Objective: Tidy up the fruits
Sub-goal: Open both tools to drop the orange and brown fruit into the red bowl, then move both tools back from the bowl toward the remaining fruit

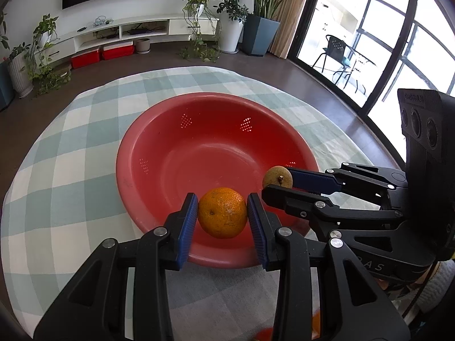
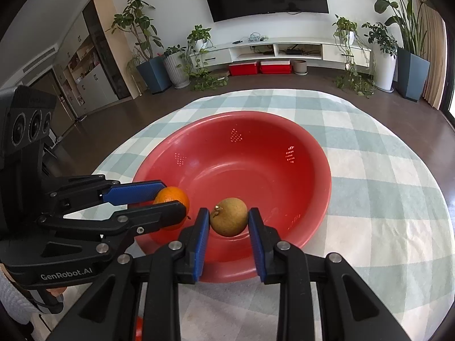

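My left gripper [image 1: 222,214] is shut on an orange [image 1: 222,213], held over the near rim of a red perforated bowl [image 1: 199,147]. Both blue pads press the orange's sides. My right gripper [image 2: 229,221] is shut on a small brownish-green pear [image 2: 229,220] with its stem to the left, also over the bowl's [image 2: 256,164] near side. In the left wrist view the right gripper [image 1: 280,183] comes in from the right with the pear [image 1: 277,176]. In the right wrist view the left gripper [image 2: 167,199] reaches in from the left with the orange [image 2: 172,196]. Nothing lies in the bowl.
The bowl stands on a round table with a pale green and white checked cloth [image 1: 71,156]. Beyond it are dark flooring, a white TV console [image 2: 284,48], potted plants [image 1: 42,56] and glass doors [image 1: 384,42]. A grey sleeve [image 2: 17,298] shows at lower left.
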`<act>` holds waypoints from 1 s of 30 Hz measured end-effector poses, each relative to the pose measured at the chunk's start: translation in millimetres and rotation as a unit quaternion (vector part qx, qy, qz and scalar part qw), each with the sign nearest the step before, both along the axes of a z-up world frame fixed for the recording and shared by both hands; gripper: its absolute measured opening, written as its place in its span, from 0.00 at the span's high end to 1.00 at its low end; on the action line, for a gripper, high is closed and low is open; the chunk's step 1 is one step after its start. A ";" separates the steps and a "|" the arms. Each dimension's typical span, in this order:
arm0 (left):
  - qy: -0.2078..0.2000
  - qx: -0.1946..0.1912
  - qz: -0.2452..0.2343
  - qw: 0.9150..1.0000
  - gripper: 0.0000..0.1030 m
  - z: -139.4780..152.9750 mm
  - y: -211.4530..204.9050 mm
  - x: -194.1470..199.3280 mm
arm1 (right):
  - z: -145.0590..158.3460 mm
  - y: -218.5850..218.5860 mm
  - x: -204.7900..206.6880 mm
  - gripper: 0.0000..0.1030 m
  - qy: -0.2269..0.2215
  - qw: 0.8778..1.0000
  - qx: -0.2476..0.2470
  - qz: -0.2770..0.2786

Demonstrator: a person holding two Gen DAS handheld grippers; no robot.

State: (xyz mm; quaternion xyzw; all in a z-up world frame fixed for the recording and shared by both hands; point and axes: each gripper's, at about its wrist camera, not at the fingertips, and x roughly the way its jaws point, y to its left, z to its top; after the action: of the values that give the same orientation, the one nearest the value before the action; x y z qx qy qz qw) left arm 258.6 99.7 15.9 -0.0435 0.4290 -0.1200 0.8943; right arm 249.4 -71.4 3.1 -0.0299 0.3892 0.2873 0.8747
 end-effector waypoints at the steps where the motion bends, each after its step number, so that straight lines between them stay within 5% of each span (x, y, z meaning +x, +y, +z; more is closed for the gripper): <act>1: 0.001 0.003 0.000 1.000 0.67 -1.7 -0.1 1.1 | -0.4 1.0 0.3 0.70 -0.002 1.000 -0.003 -0.001; 30: -0.039 0.041 0.029 0.998 0.66 6.3 0.5 -24.9 | 11.9 -2.8 -22.3 0.68 -0.044 0.999 -0.017 -0.006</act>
State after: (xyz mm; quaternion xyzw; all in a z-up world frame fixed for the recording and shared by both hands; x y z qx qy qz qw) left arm 233.7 100.2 22.3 -0.0140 0.3972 -0.0781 0.9143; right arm 227.1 -74.2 14.9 -0.0544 0.3554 0.2737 0.8921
